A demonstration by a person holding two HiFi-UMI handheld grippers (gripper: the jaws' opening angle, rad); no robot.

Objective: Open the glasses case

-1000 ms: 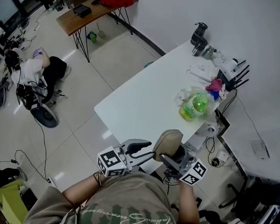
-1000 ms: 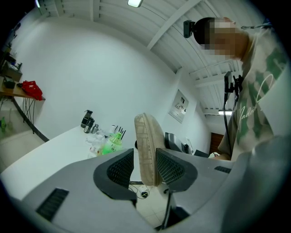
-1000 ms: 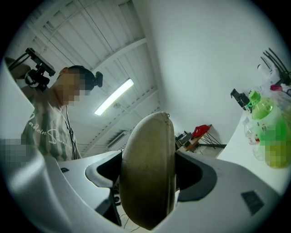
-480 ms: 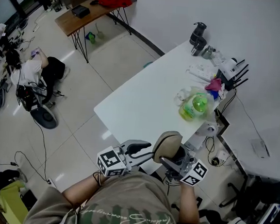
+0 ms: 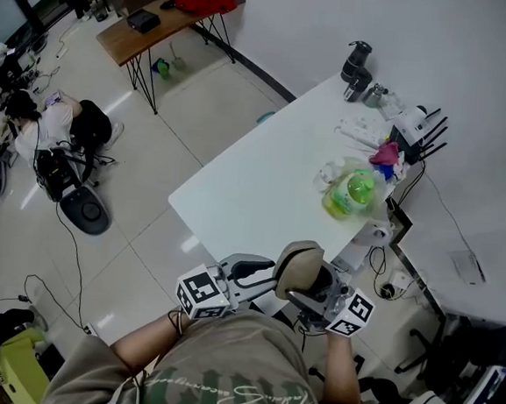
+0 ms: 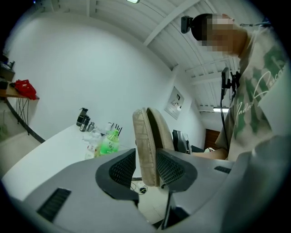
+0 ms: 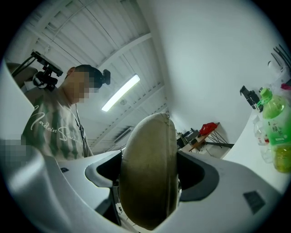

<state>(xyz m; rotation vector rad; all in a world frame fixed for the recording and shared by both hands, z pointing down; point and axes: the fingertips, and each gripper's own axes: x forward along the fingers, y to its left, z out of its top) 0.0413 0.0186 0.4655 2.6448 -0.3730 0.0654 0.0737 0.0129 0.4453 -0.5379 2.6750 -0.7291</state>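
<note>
The tan glasses case (image 5: 299,264) is held in the air close to my chest, just off the near corner of the white table (image 5: 255,179). My left gripper (image 5: 269,275) comes in from the left and is shut on the case (image 6: 148,145), one pad on each side. A narrow dark gap shows between the case's two halves along the top edge. My right gripper (image 5: 309,290) is shut on the case (image 7: 148,173) from the right, its jaws pressing the rounded shell on both sides.
At the table's far right stand a green bottle (image 5: 353,190), a pink item (image 5: 386,154) and dark flasks (image 5: 356,69). A wooden desk (image 5: 159,21) and a person on the floor (image 5: 57,127) are off to the left. Cables hang near the right edge (image 5: 380,261).
The case has shifted slightly left and down between the grippers. Both grippers keep their hold and stay in nearly the same place.
</note>
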